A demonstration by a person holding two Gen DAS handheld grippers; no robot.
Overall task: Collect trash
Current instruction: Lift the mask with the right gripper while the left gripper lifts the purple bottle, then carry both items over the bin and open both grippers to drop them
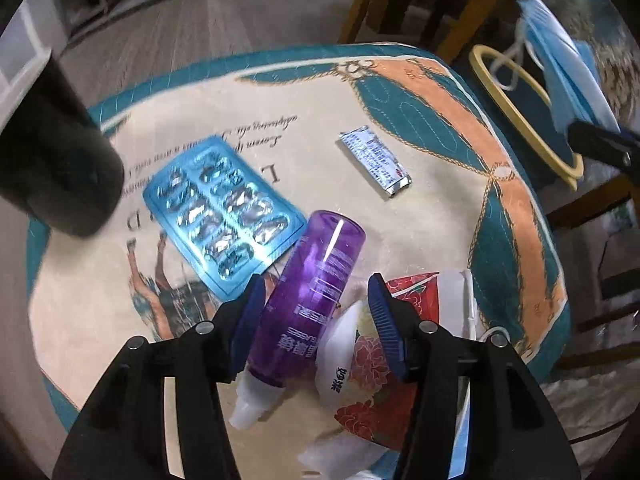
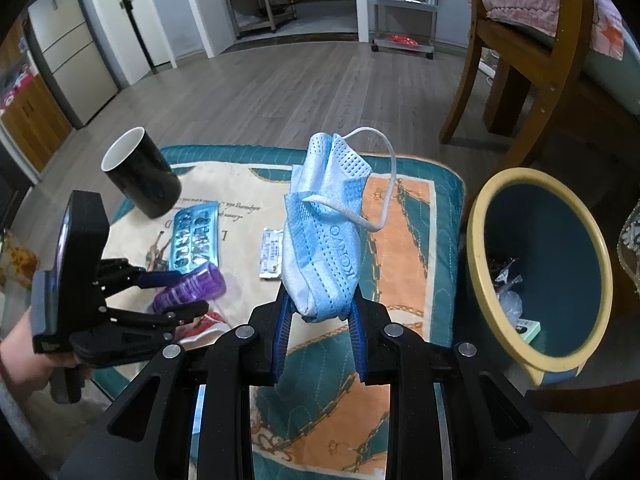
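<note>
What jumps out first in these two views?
The blue face mask pinched in the right gripper, held up beside the yellow-rimmed bin. Next, the purple bottle lying on the patterned cloth between the open fingers of the left gripper, with a blue blister pack just beyond it.

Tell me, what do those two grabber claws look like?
Both look alike. The left gripper and right gripper have black plastic frames with cut-out slots and round silver bolts. Their fingers wear dark blue ribbed pads. The left one carries a flat black block on its back. No sleeve shows.
</note>
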